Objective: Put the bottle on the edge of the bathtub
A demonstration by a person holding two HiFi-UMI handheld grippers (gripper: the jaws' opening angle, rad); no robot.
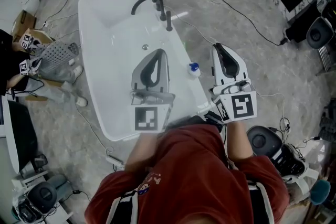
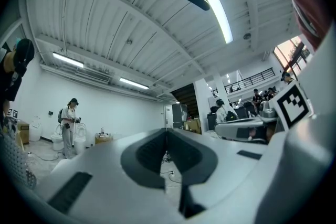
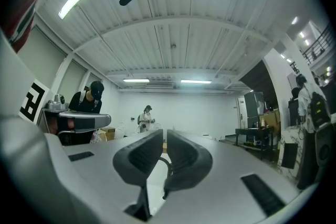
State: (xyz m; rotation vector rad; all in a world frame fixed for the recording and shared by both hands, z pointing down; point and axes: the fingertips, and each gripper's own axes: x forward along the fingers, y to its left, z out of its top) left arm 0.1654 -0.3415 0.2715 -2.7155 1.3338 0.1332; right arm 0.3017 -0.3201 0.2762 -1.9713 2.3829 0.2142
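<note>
Right now the bottle (image 1: pixel 194 68), small and white with a blue cap, sits on the rim of the bathtub (image 1: pixel 93 2), on the long side nearest my right hand. It is on the same rim as the dark faucet (image 1: pixel 152 1), which is further along towards the far end of the bathtub. From the head view I cannot tell whether the bottle is upright or on its side.

My left gripper (image 1: pixel 161 52) hangs above the white basin of the bathtub, just inside that rim. Its jaws are clenched tip to tip, and in the left gripper view (image 2: pixel 167 131) nothing lies between them. My right gripper (image 1: pixel 217 46) is outside the bathtub, over the grey floor (image 1: pixel 247 60) just beyond the same rim. Its jaws are closed too, and the right gripper view (image 3: pixel 161 134) shows only a thin slit between the pads and nothing in it. The bottle lies between the two grippers and touches neither.

Both grippers point away from me, roughly along the length of the bathtub. Black cables (image 1: pixel 241 18) trail over the floor on the faucet side of the bathtub.
</note>
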